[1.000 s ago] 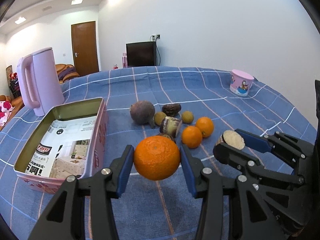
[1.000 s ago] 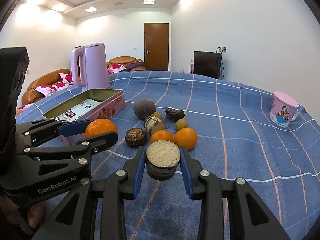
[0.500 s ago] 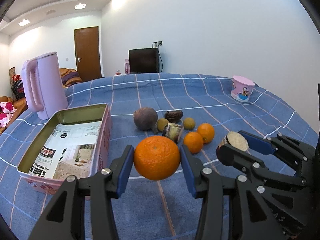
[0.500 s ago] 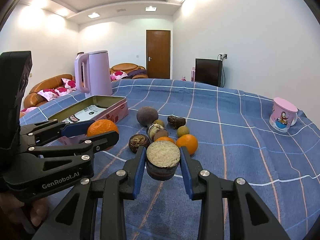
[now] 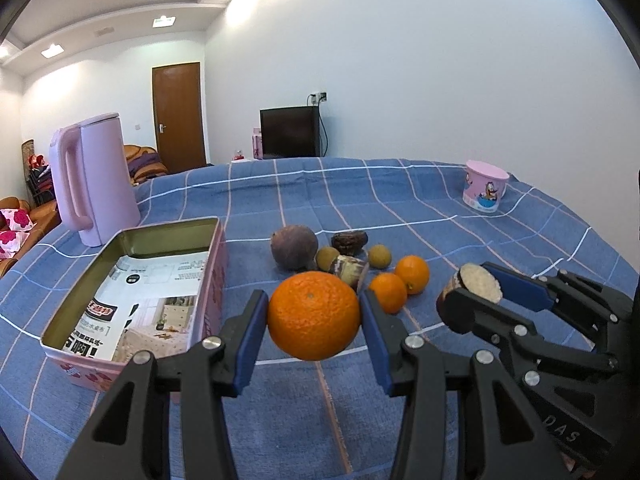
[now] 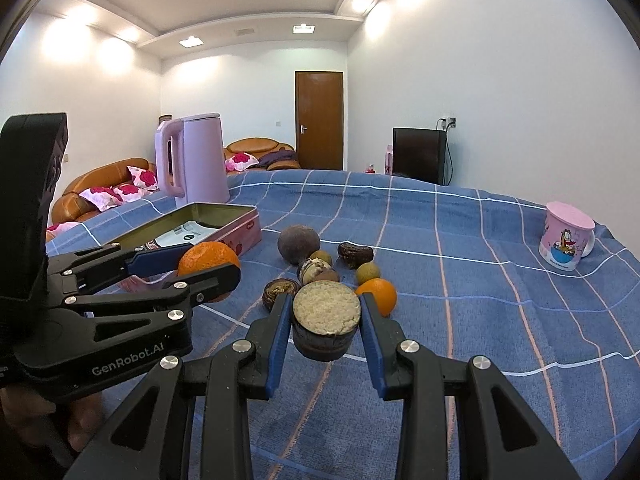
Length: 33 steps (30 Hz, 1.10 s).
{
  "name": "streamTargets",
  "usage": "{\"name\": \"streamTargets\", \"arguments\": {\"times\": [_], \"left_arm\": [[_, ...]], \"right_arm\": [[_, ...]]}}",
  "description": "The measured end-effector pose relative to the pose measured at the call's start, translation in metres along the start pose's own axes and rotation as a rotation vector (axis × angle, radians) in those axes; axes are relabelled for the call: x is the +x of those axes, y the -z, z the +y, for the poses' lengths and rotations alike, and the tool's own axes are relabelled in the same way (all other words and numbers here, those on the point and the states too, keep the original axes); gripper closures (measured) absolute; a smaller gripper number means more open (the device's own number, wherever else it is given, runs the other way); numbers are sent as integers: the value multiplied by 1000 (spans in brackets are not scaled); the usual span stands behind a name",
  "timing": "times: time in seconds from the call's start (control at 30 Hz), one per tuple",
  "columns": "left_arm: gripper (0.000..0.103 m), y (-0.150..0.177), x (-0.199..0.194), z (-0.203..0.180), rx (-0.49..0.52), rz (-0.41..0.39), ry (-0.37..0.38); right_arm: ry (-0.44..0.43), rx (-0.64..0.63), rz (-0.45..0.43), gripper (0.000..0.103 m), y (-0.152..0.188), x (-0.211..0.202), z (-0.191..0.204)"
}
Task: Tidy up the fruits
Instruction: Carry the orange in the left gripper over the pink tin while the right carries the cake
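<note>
I have both claws loaded and lifted clear of the blue checked tablecloth (image 5: 400, 208). My left gripper (image 5: 314, 316) is pinching a large orange (image 5: 314, 316) across its middle, and my right gripper (image 6: 325, 320) is pinching a short dark-skinned cut piece (image 6: 325, 320) with its pale grainy face towards the camera; what fruit it is, I cannot tell. The open pink tin (image 5: 218, 264), my landmark, sits just left of the orange, paper-lined and with no fruit in it. The remaining fruits lie clustered right of the tin.

To do this step well, I would carry the orange over the tin's near wall first, lower it onto the paper, then spread the pads. I would keep the right claw back until the left has cleared, since they hang close together.
</note>
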<state>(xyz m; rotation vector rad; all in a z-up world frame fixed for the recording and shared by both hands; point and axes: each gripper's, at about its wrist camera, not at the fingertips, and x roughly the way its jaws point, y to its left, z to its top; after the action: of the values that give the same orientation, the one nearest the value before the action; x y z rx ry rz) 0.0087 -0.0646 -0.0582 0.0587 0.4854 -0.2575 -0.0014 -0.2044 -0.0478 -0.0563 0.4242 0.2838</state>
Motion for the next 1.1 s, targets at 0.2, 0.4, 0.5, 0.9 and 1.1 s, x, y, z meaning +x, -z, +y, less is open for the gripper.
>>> {"name": "streamTargets", "arguments": {"times": [0.2, 0.4, 0.5, 0.9, 1.1], "left_arm": [[54, 0, -5, -1, 9, -27, -14], [54, 0, -8, -1, 13, -49, -27], [54, -1, -9, 0, 12, -62, -37], [54, -8, -18, 7, 6, -101, -83], [54, -12, -17, 17, -7, -90, -114]], "right_arm": [[-5, 0, -23, 67, 0, -4, 0], [-12, 1, -50, 67, 1, -9, 0], [-16, -1, -63, 67, 1, -11, 0], [-41, 32, -81, 67, -1, -14, -6], [-51, 39, -63, 67, -10, -9, -5]]}}
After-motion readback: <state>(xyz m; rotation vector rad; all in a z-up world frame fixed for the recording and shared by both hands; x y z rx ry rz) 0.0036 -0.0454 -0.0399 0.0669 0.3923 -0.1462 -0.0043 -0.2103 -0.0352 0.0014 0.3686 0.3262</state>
